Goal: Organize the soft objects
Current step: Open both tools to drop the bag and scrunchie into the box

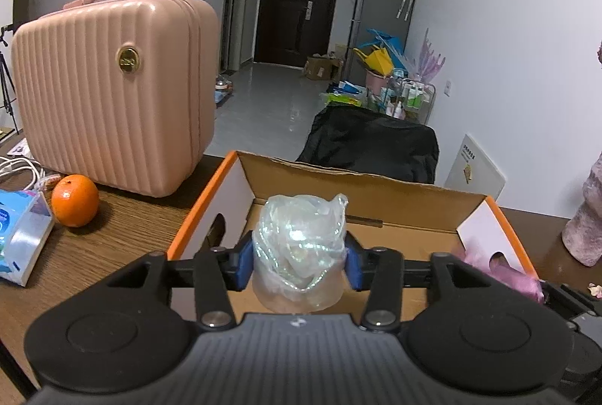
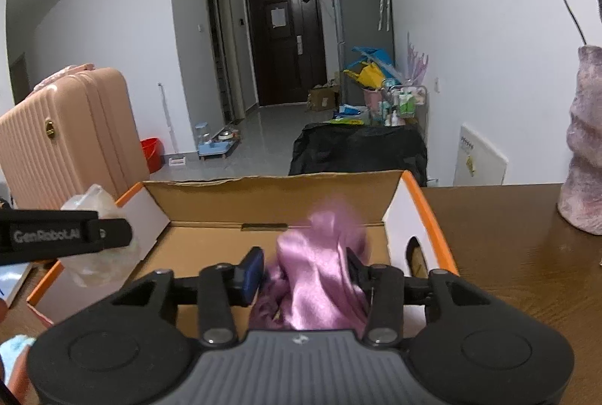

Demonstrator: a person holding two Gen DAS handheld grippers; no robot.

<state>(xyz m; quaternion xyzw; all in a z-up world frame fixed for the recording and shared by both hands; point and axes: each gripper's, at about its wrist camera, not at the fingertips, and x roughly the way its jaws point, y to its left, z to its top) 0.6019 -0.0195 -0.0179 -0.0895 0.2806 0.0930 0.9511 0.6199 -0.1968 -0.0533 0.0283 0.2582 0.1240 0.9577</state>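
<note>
My left gripper is shut on a crumpled clear plastic bag, with a blue pad against each side of it. It holds the bag above the left part of an open cardboard box with orange rims. The right wrist view shows that bag bulging around a left finger by the box's left wall. My right gripper stands open over the box. A shiny pink cloth is between its jaws, apart from the left pad and against the right one. The cloth's top is blurred.
A pink ribbed suitcase stands left of the box on the wooden table. An orange, a blue tissue pack and white cables lie in front of it. A mauve vase stands at the right.
</note>
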